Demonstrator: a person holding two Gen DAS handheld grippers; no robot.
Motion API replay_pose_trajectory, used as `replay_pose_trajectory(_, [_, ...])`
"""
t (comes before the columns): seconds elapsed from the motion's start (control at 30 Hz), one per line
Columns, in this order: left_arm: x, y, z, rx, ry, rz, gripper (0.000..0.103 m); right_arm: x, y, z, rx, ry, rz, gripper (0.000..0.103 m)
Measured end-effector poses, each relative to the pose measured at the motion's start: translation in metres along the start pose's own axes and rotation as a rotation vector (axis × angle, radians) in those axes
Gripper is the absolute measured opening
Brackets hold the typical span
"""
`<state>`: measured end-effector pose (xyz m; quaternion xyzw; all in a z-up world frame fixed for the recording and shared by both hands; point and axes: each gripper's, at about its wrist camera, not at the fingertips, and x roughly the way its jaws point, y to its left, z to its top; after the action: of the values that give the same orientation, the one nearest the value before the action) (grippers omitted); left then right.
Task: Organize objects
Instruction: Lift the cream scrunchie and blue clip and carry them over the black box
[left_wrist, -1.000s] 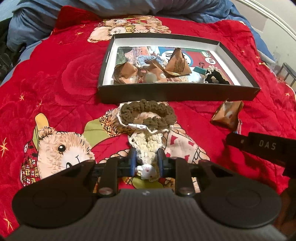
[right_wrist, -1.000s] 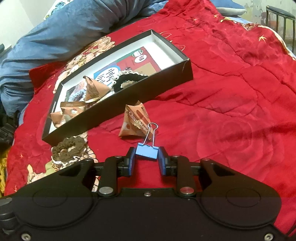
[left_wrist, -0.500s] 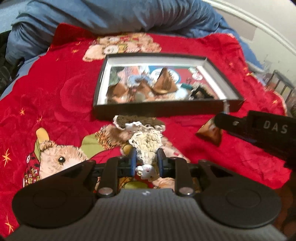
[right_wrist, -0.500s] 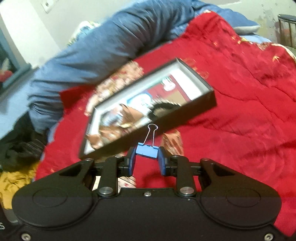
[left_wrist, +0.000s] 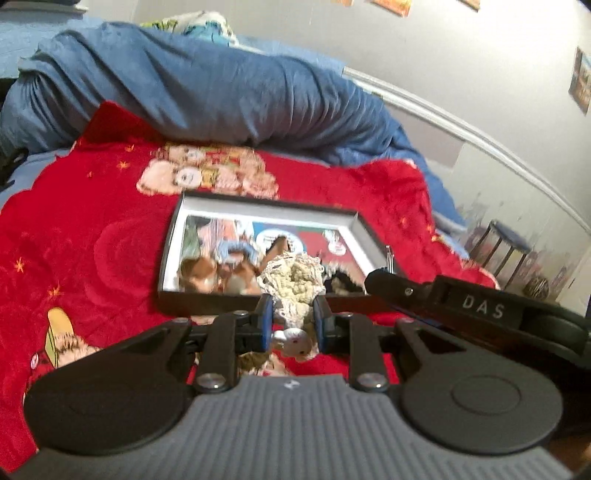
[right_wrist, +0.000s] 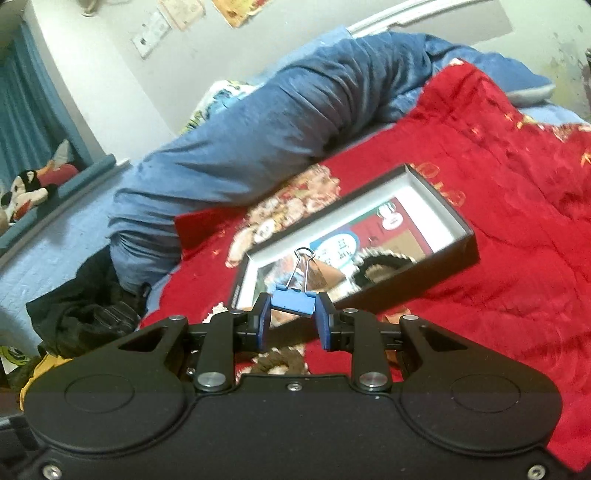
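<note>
Cream crocheted scrunchie (left_wrist: 295, 280) is hanging clamped in the left gripper (left_wrist: 293, 325) jaws. The right gripper (right_wrist: 293, 321) jaws are clamping the blue binder clip (right_wrist: 293, 301), both aimed at the far box (right_wrist: 448, 258), probably for depositing.

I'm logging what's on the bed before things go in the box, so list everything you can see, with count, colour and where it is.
Box: one, black outside, white inside, open on the red blanket.
Binder clip: one, blue with silver handles, held above the blanket.
Crochet scrunchie: one, cream, held in front of the box.
Brown scrunchie: one, on the blanket, partly hidden behind the right gripper.
Box contents: several, brown wrapped pieces, a light blue scrunchie, a dark scrunchie; too blurred to count.
Red blanket: one, covering the bed.
Blue duvet: one, bunched behind the box.
Left gripper: black, shut on the crochet scrunchie.
Right gripper: black, shut on the binder clip.
</note>
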<state>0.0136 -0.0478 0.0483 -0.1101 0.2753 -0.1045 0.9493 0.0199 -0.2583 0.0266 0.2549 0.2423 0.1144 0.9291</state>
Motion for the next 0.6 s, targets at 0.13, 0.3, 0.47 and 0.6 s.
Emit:
replay_pose_trajectory(0.13, [-0.007, 0.003, 0.008, 0.010, -0.060, 0.003, 0.026, 0.000, 0.004, 0.010, -0.020, -0.045, 0.029, 0.025])
replay_pose_trajectory(0.3, [-0.010, 0.005, 0.019, 0.024, -0.109, 0.004, 0.026, 0.004, 0.004, 0.024, -0.023, -0.096, 0.061, 0.025])
replay_pose_trajectory(0.47, [-0.013, 0.015, 0.027, 0.005, -0.143, 0.040, 0.026, 0.006, 0.000, 0.034, -0.022, -0.115, 0.082, 0.025])
replay_pose_trajectory(0.6, [-0.015, 0.024, 0.037, -0.016, -0.173, 0.071, 0.026, 0.008, -0.001, 0.042, -0.033, -0.133, 0.105, 0.025])
